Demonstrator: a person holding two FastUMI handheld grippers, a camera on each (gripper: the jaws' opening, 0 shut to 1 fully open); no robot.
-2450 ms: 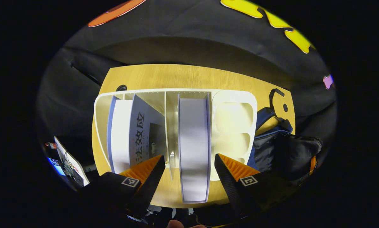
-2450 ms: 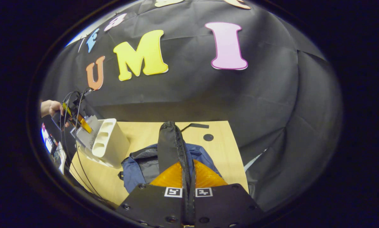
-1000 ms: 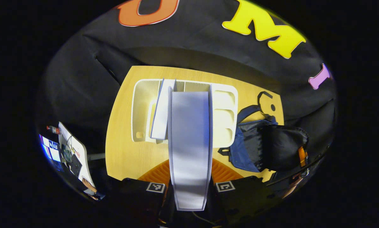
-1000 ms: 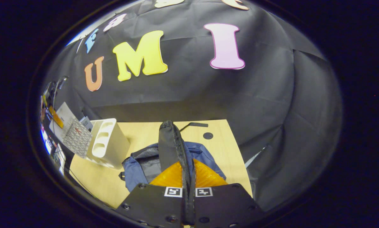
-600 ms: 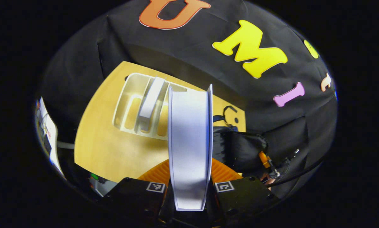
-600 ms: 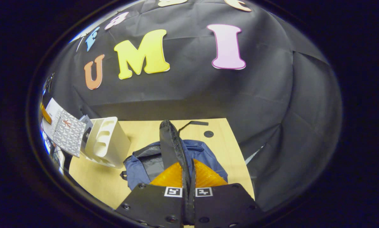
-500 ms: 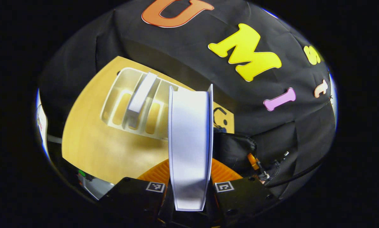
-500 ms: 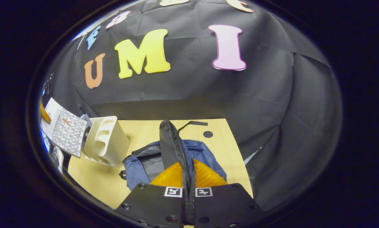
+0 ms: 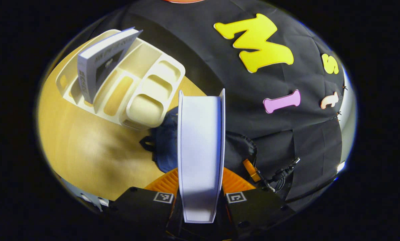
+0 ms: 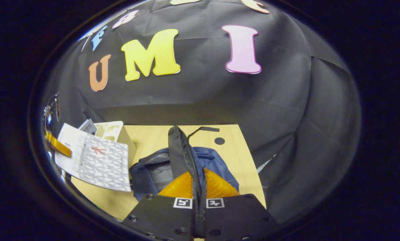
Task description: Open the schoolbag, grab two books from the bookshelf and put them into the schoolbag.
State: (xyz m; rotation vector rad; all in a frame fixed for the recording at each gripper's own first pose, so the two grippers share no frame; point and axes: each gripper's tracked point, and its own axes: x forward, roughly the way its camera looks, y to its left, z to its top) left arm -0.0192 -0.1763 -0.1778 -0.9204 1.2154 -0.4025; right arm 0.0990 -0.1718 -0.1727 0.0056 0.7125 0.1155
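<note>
- The left gripper (image 9: pixel 200 192) was clenched on a book (image 9: pixel 200 150): both orange fingers (image 9: pixel 163 182) pressed on its covers, and its pale page edge ran from 6 o'clock up to the centre of the left gripper view.
- In the right gripper view the same book (image 10: pixel 96 160) was seen at 9 o'clock, held in the air with its patterned cover facing the camera. An orange finger of the left gripper (image 10: pixel 58 144) was at the book's left edge.
- The book hung above the table (image 9: pixel 86 150), at the left of the schoolbag (image 10: pixel 153 170) and in front of the bookshelf (image 10: pixel 114 132).
- The bookshelf (image 9: pixel 129 90) was a cream rack with slots, lying toward 10 o'clock in the left gripper view. A second book (image 9: pixel 99 63) stood tilted in one of its left slots.
- The schoolbag (image 9: pixel 165 144) was blue and black, just beside the bookshelf's near corner and partly hidden behind the held book.
- The right gripper (image 10: pixel 199 189) was grasping the schoolbag's black flap (image 10: pixel 180 154) by its zipper edge. Both orange fingers (image 10: pixel 216 185) were closed on the flap, which stood upright toward 12 o'clock.
- The schoolbag was open, with its grey lining (image 10: pixel 160 174) exposed at the left of the raised flap.
- A black strap (image 10: pixel 205 129) and a dark round spot (image 10: pixel 219 141) were on the table beyond the schoolbag.
</note>
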